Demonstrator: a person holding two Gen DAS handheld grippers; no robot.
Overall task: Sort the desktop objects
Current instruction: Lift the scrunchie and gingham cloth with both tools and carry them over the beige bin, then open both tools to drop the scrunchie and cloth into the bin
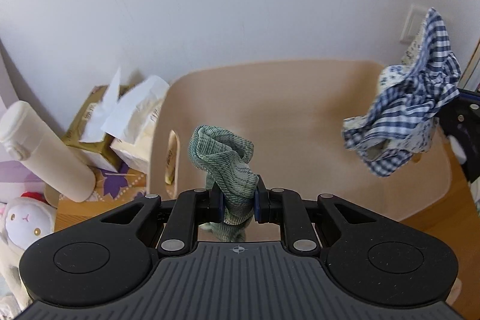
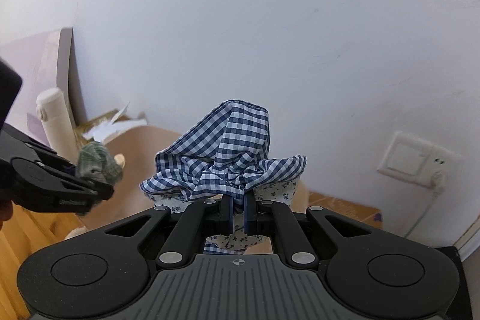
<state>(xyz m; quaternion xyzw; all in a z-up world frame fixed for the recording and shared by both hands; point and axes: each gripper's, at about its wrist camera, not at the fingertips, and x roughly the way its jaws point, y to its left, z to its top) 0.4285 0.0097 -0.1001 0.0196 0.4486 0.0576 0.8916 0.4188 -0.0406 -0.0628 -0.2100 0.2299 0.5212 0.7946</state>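
I had the left gripper fingers pinching the folded green woven cloth and the right gripper fingers pinching the blue-and-white gingham fabric bundle, both above the beige plastic bin. I judged the loose gingham folds could snag the bin's rim, or either thin pinch could slip and drop its cloth outside the bin.

We log the left gripper clamped on a green woven cloth, which bunches upward above the pads. Beyond it we note a beige bin with a handle slot in its left wall, standing on a wooden table. At right, a blue checked cloth hangs from the right gripper, only partly in view. At left: two tissue boxes, a cream bottle, a white plush toy.
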